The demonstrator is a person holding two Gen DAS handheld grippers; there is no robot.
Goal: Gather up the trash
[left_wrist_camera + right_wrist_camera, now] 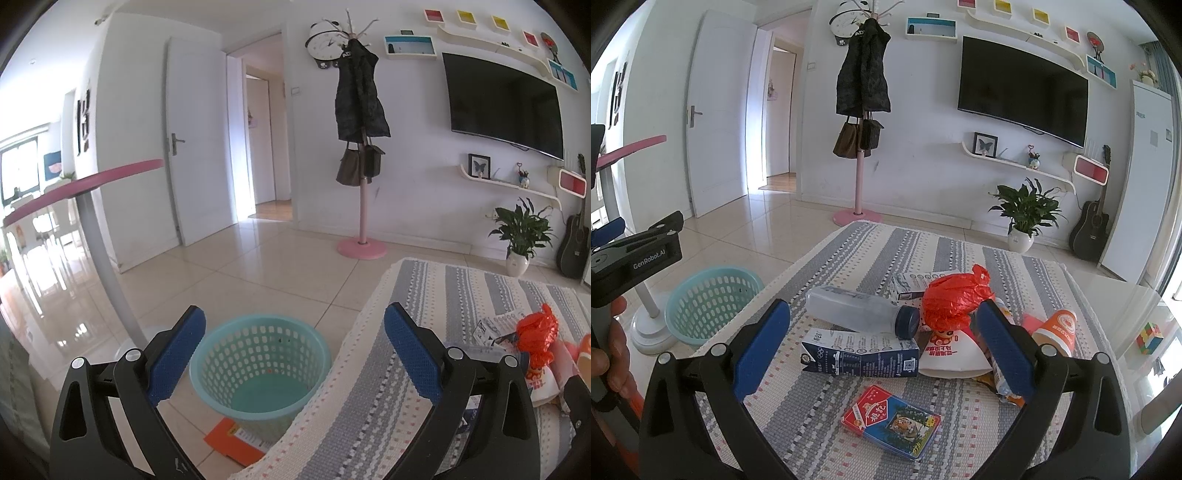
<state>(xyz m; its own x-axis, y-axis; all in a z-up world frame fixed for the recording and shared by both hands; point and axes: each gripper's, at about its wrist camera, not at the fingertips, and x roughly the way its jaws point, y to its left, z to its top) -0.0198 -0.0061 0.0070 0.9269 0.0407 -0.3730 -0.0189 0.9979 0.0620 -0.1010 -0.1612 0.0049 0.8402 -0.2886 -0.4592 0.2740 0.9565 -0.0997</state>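
My left gripper (295, 354) hangs with its blue-padded fingers spread wide and nothing between them, framing the round pale-turquoise perforated plastic basket (260, 365) that stands on the glossy beige tiled floor (258, 266) just beside the edge of the table covered by a grey-and-cream striped woven cloth (424, 332). An orange flat paper packet (231, 441) lies on the floor, touching the basket's base. My right gripper (882, 349) is likewise spread wide and holds nothing, poised above the pile of trash on the cloth. Between my fingers there lies a clear plastic bottle with a dark blue cap (862, 308), tipped on its side and resting across a dark blue and white drink carton (860, 356). Right of the bottle sits a crumpled red-orange plastic bag (955, 299), with a white printed paper wrapper (951, 356) beneath it and an orange paper cup (1056, 330) lying on its side past my right finger. Nearer to me is a red and blue pack of playing cards (891, 421), flat on the cloth and apart from the pile. A multicoloured puzzle cube (1149, 338) sits well apart on the bare table at the right.
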